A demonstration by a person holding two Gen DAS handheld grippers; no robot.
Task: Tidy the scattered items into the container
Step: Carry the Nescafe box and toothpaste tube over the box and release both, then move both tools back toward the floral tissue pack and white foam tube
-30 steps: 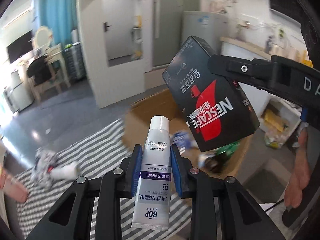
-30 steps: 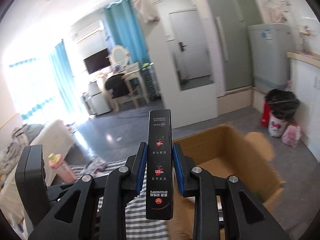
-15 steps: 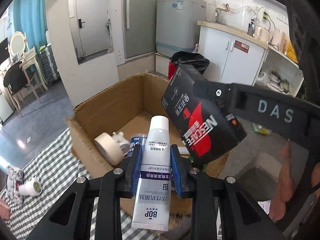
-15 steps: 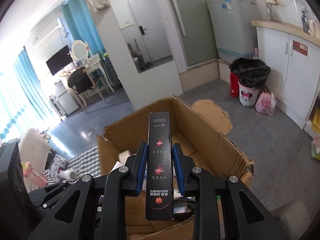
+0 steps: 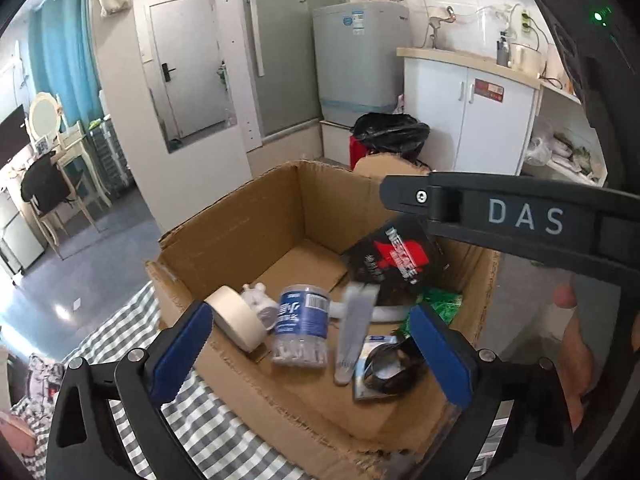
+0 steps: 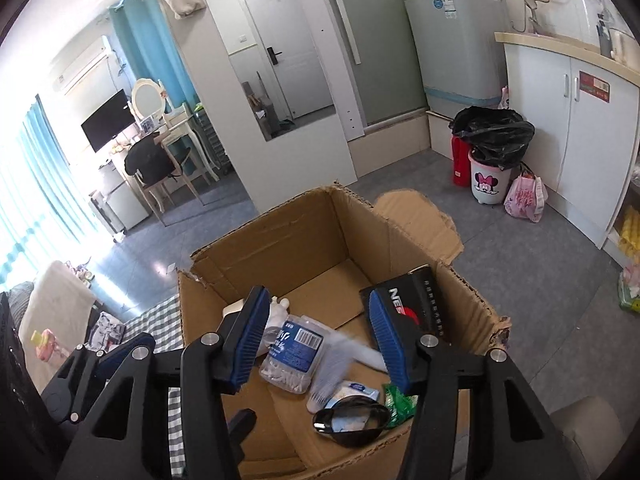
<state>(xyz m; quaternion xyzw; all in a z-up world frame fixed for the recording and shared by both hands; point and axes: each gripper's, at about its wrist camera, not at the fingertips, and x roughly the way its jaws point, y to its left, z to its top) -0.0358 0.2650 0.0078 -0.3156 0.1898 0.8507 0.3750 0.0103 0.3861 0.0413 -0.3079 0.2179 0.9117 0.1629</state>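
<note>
Both your grippers hang spread and empty over the cardboard box [image 6: 280,240], left gripper [image 5: 308,344], right gripper [image 6: 320,332]. Coffee box [image 6: 416,304] leans at its right wall, tube [image 5: 354,332] mid-floor. Clothes [image 6: 105,328] on the checked cloth [image 5: 120,344] look left to collect.

Cardboard box [image 6: 280,240] on floor [image 6: 500,240], perhaps partly on checked cloth [image 5: 120,344]

One cardboard box [image 6: 280,240], one Nescafé box [image 6: 424,300], one swab jar [image 6: 294,354], one tube [image 5: 354,328] (blurred), one tape roll [image 5: 236,320]
</note>
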